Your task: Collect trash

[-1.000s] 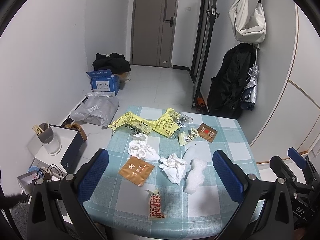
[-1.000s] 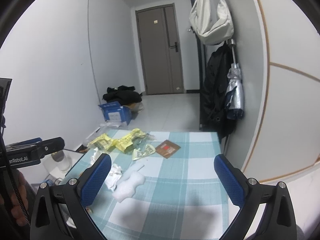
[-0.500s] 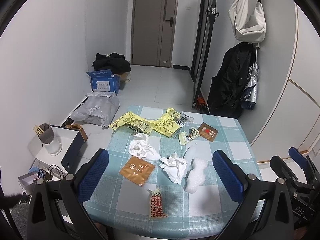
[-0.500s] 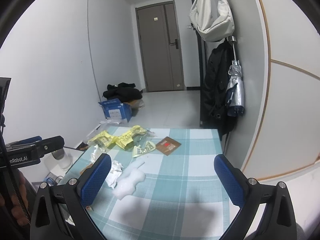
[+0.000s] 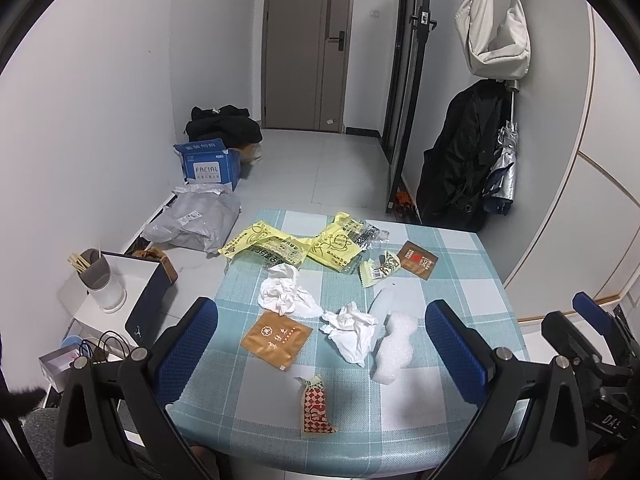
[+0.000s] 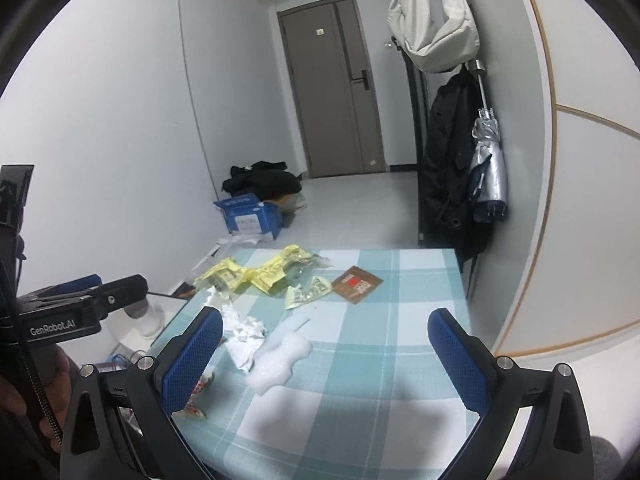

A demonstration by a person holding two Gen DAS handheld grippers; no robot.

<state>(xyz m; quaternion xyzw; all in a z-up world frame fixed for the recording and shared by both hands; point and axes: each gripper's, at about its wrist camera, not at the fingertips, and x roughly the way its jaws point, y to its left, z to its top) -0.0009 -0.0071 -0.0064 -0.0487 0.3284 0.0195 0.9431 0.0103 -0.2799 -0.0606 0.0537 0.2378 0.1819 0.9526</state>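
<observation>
Trash lies on a teal checked table (image 5: pixel 460 276): yellow bags (image 5: pixel 280 246) at the far edge, two crumpled white tissues (image 5: pixel 286 292) (image 5: pixel 352 330), an orange sachet (image 5: pixel 276 336), a brown sachet (image 5: pixel 418 260), a white bubble-wrap piece (image 5: pixel 394 344) and a red patterned wrapper (image 5: pixel 316 410) near the front. My left gripper (image 5: pixel 322 346) is open and empty above the table's near side. My right gripper (image 6: pixel 326 352) is open and empty over the near right part, with the bubble wrap (image 6: pixel 280 354) between its fingers in view.
A white side stand with a cup of sticks (image 5: pixel 96 276) stands left of the table. A blue carton (image 5: pixel 210 166), a grey parcel bag (image 5: pixel 196 222) and dark clothes lie on the floor. A black coat and umbrella (image 5: pixel 504 172) hang at the right wall.
Both grippers have shifted only slightly; the right view has tilted down a little toward the table. Nothing was grasped or moved.
</observation>
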